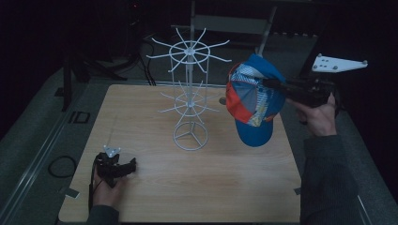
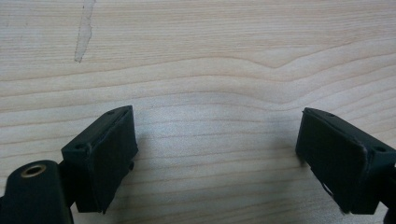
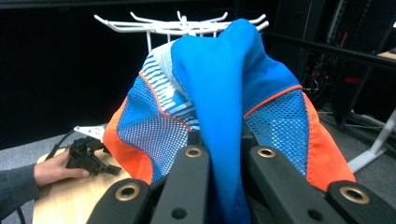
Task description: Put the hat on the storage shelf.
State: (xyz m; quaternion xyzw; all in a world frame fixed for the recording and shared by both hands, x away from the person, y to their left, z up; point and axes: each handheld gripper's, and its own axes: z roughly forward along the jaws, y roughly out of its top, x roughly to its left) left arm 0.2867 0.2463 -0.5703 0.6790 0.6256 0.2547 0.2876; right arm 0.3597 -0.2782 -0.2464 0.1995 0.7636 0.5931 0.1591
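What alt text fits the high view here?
The right tongs hold a blue and orange cap in the air beside a white wire rack. The left tongs rest open on the wooden table.

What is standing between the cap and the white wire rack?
Nothing visible. The right claw holds the cap in the air just right of the rack, with open space between them. The left claw rests far off on the table.
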